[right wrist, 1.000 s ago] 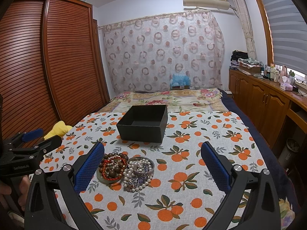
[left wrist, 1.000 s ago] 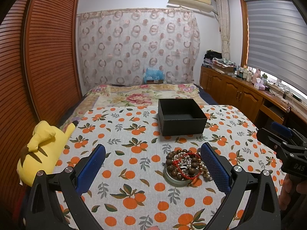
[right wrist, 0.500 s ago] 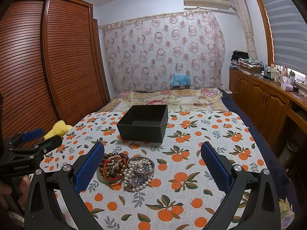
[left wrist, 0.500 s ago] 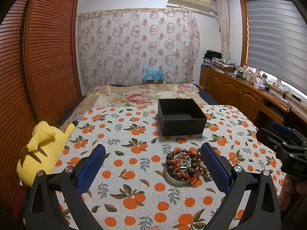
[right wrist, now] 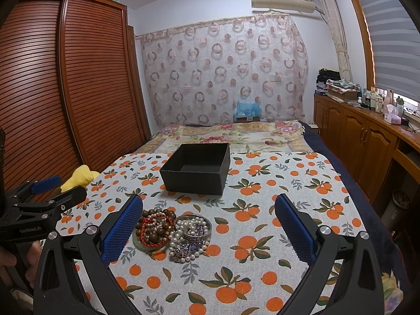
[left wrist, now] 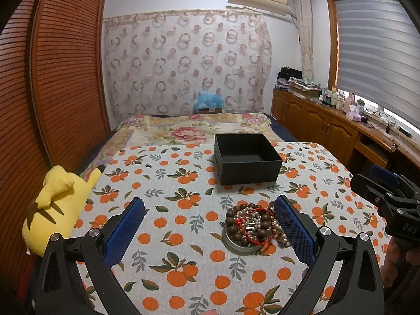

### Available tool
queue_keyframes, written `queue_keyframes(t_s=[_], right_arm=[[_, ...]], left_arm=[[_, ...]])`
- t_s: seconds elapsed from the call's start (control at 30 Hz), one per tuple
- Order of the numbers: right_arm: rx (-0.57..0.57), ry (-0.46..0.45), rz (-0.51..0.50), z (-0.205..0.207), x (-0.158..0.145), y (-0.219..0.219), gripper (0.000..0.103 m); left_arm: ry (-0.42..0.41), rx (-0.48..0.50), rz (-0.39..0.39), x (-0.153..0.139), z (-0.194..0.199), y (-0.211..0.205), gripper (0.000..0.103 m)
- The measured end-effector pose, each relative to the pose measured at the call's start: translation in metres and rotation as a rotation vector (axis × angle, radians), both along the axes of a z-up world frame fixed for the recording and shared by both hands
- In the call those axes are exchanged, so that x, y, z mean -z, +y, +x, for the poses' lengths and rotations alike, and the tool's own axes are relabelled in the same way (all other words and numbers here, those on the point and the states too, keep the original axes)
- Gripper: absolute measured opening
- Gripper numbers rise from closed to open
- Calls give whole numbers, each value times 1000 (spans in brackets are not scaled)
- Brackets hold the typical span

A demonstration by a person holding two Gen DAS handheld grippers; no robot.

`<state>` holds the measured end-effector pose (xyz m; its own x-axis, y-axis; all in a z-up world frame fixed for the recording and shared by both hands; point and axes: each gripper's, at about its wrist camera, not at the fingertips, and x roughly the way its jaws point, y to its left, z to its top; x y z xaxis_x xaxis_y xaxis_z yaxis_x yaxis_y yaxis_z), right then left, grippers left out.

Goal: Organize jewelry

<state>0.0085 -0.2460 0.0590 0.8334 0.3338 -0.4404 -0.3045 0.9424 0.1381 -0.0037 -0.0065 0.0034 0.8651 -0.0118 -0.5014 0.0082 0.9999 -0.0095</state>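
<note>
An open black box [left wrist: 246,157] [right wrist: 195,168] stands empty on the orange-print cloth. In front of it a round lid holds brown wooden beads with a red cord [left wrist: 248,224] [right wrist: 153,229]. Beside it a small silver dish holds pearl strands and purple jewelry [right wrist: 193,229], some spilling onto the cloth. My left gripper [left wrist: 210,228] is open and empty, its right finger next to the beads. My right gripper [right wrist: 210,228] is open and empty, the jewelry between its fingers near the left one. Each gripper shows at the other view's edge: [left wrist: 388,204], [right wrist: 34,204].
A yellow plush toy [left wrist: 57,202] lies at the cloth's left edge. Slatted wooden wardrobe doors [right wrist: 78,84] run along the left. Wooden cabinets [right wrist: 367,141] with bottles stand on the right. A floral bedspread [left wrist: 194,127] lies behind the box.
</note>
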Motion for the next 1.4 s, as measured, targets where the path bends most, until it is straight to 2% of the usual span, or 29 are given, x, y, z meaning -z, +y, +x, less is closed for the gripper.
queue_keyframes(t_s=[0.4,0.67,0.73,0.83,0.93,1.03,1.4], right_arm=[[-47,53,-13,5,25,3,100],[-87,112,-23,15,49,5,81],[-110,138,-37,19,58,10,73],[-147,182,-59,25,72,18,67],[-170,211,-78,28,82,23,67],[-188,209,-79,28,82,25,67],[-201,224,-89,36,79,18,67]], left_arm=[[100,96,-1,35,23,-2,96],[146,156,-27,50,35,-2,96],[157,174,-38,52,39,-3,90],[188,214,-52,57,47,-8,76],[212,256,-54,61,55,-15,60],[231,290,-54,64,66,-20,52],[321,388,-63,78,110,-38,49]])
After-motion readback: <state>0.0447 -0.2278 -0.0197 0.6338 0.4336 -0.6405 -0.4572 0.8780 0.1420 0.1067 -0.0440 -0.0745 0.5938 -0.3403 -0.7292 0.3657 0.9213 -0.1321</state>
